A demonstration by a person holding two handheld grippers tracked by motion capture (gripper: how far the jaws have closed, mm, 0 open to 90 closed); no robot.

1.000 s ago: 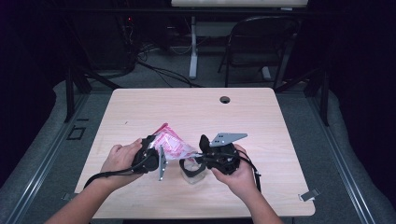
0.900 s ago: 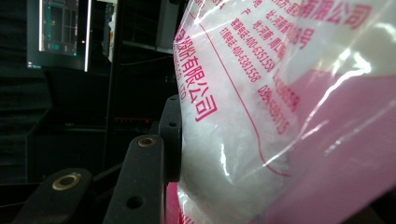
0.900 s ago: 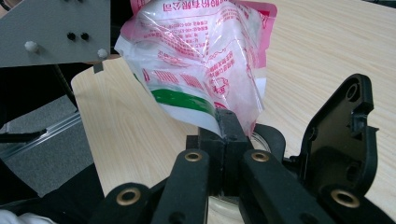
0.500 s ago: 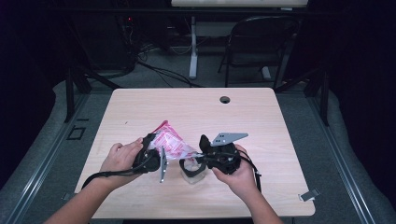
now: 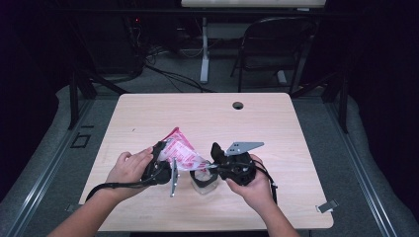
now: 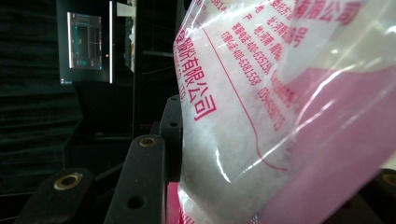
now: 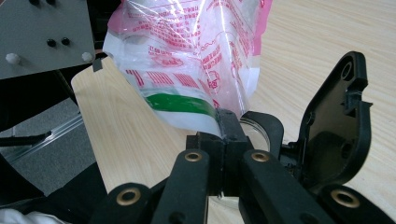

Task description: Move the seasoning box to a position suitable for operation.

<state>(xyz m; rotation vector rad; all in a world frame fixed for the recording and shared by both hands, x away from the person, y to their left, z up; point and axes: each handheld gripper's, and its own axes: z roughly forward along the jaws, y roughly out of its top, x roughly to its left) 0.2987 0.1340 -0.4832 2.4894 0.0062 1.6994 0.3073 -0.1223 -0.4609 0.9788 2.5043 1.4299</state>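
Note:
A clear and pink plastic bag (image 5: pixel 182 152) with red print and white contents hangs tilted over the table's front middle. My left gripper (image 5: pixel 165 163) is shut on the bag's (image 6: pixel 280 116) upper body, and one black jaw stands on each side of it. My right gripper (image 5: pixel 213 159) is shut on the bag's lower corner (image 7: pixel 196 107), with its jaws (image 7: pixel 225 128) pinched together on the edge by the green stripe. Just under that corner stands a clear jar (image 5: pixel 203 180), its black flip lid (image 7: pixel 337 130) standing open.
The wooden table (image 5: pixel 207 118) has a cable hole (image 5: pixel 237 105) near its far edge. A metal clip (image 5: pixel 327 207) sits at the front right edge. A chair (image 5: pixel 276 44) and desk legs stand behind the table. The left gripper's grey plate (image 7: pixel 42 37) is close to the bag.

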